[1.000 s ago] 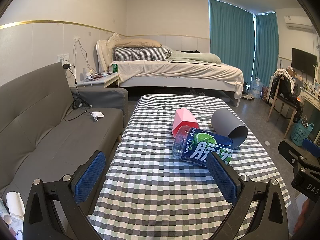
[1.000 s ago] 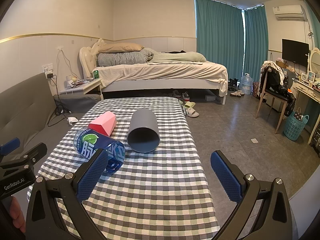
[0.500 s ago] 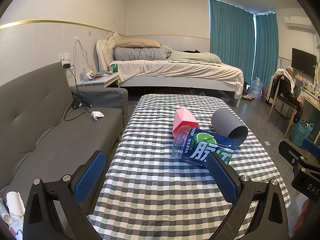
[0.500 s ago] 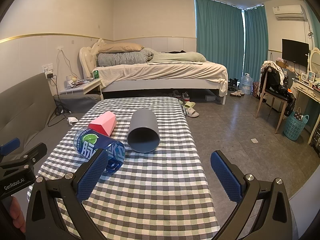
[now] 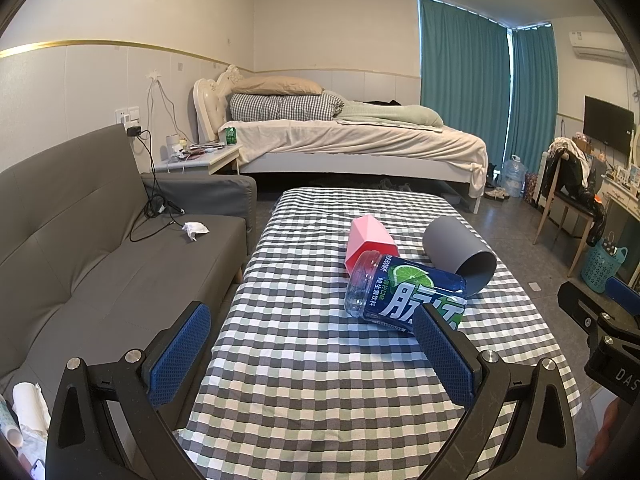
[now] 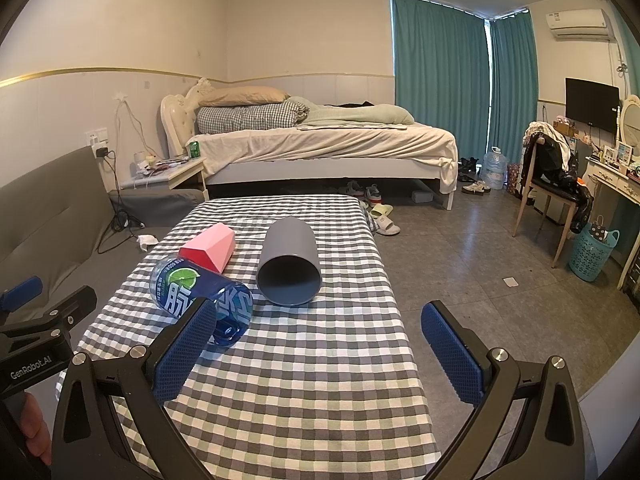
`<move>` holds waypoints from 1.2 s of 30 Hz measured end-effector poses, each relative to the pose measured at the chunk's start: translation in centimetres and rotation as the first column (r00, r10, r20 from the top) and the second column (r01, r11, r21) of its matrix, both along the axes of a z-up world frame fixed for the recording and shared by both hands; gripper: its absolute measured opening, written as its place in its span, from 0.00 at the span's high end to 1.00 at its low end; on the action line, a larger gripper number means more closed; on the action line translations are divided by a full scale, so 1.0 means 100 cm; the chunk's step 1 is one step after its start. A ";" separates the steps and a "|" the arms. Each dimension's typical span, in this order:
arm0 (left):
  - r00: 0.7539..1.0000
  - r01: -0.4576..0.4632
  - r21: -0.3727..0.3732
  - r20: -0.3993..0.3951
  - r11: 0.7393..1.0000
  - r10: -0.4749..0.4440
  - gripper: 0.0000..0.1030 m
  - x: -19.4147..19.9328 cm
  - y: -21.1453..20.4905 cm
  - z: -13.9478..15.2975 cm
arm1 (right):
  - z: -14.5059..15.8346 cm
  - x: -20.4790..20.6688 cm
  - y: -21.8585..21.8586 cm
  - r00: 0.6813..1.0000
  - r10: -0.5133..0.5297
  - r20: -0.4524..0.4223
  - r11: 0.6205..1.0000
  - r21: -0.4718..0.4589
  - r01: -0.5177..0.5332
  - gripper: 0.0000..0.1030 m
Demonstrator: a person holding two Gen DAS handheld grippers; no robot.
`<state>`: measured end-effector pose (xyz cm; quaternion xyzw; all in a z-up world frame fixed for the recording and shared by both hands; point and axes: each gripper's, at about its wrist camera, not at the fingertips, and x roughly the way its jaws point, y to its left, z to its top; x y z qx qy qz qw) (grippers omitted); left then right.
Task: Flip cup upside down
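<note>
A grey cup (image 6: 289, 266) lies on its side on the checked table (image 6: 304, 380), its open mouth facing me; it also shows in the left wrist view (image 5: 460, 254). A pink faceted cup (image 6: 208, 249) lies on its side to its left, also in the left wrist view (image 5: 370, 242). A blue-labelled clear bottle-cup (image 6: 200, 294) lies in front of the pink one, also in the left wrist view (image 5: 404, 294). My right gripper (image 6: 316, 348) is open and empty, short of the grey cup. My left gripper (image 5: 310, 354) is open and empty, short of the bottle.
A grey sofa (image 5: 80, 248) runs along the table's left side. A bed (image 5: 352, 144) stands beyond the table's far end. A chair (image 6: 552, 184) and a teal basket (image 6: 592, 254) stand on the tiled floor to the right.
</note>
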<state>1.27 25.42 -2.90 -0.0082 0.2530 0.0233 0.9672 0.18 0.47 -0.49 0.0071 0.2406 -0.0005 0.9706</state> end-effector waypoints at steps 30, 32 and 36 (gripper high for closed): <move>0.957 -0.037 -0.014 -0.290 0.999 0.032 0.00 0.103 0.024 0.000 | -0.010 0.172 0.002 0.930 0.120 -0.347 0.993 0.045 -0.111 0.18; 0.954 -0.037 -0.010 -0.300 0.999 0.033 0.00 0.104 0.026 -0.007 | -0.017 0.181 0.005 0.922 0.134 -0.363 0.991 0.053 -0.123 0.24; 0.942 -0.037 -0.025 -0.333 0.999 0.027 0.00 0.107 0.030 -0.019 | -0.031 0.193 0.018 0.911 0.156 -0.382 0.987 0.036 -0.154 0.24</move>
